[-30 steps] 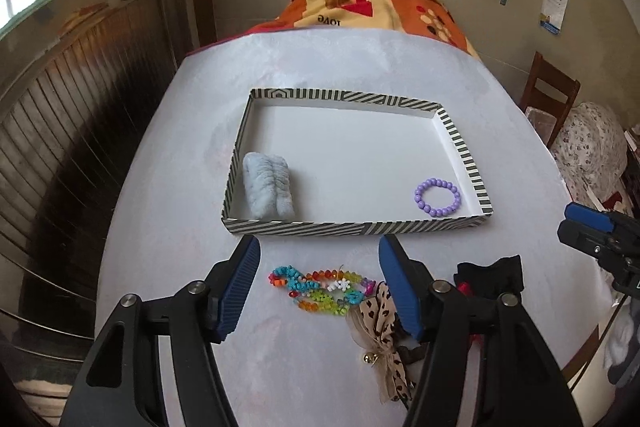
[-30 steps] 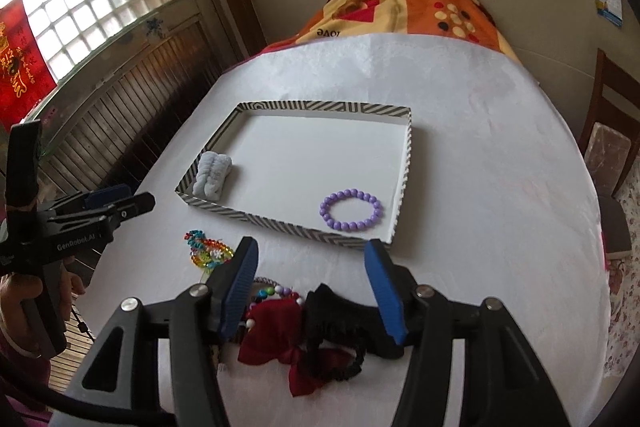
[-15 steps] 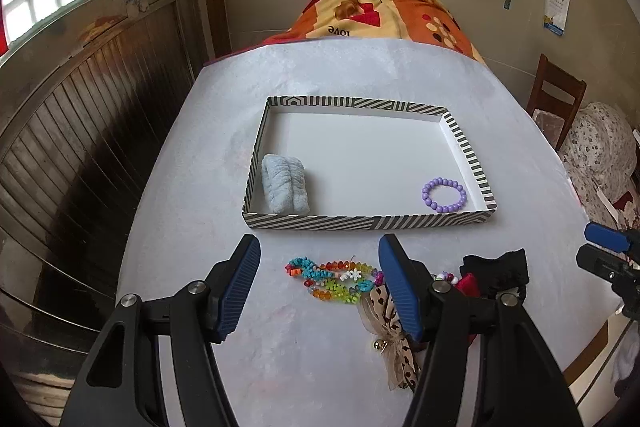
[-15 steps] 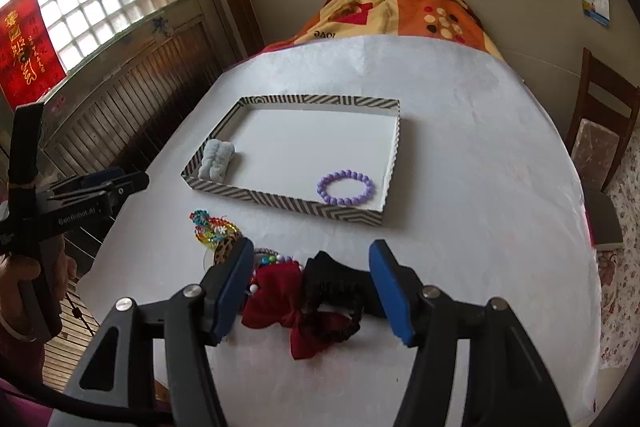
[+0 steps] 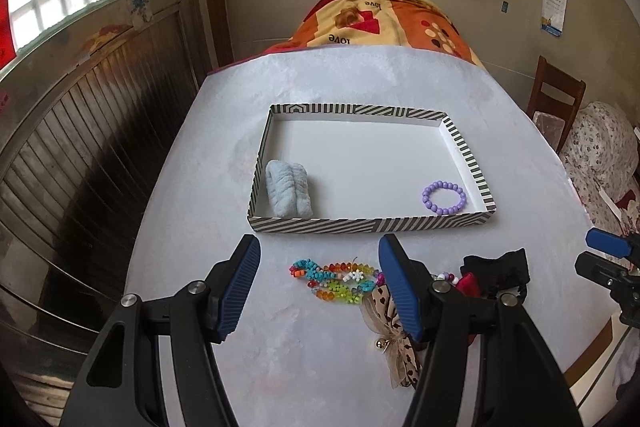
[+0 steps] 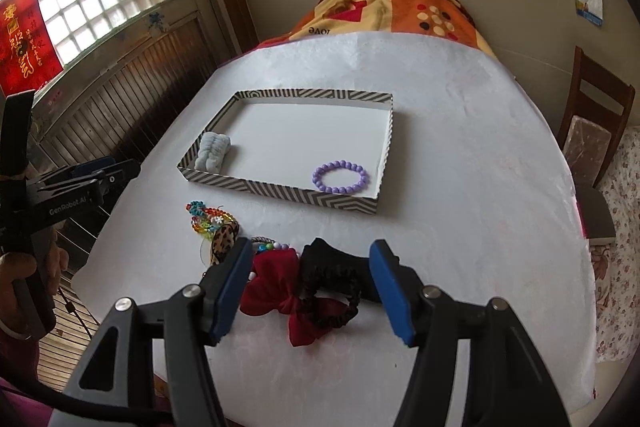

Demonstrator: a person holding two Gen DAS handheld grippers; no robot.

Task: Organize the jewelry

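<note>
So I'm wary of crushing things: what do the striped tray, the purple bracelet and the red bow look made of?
Striped tray: likely cardboard, matte printed, with thin straight walls. Purple bracelet: smooth round beads, probably plastic or glass, slightly glossy. Red bow: soft matte fabric that folds and drapes.

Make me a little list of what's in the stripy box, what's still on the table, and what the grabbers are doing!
box: striped tray on the white table
in box: pale blue scrunchie at one end, purple bead bracelet at the other
still outside: colourful bead strings, leopard bow, red bow, black scrunchie
left hand-held gripper: open, above the bead strings, holding nothing
right hand-held gripper: open, above the red bow and black scrunchie, holding nothing
</note>
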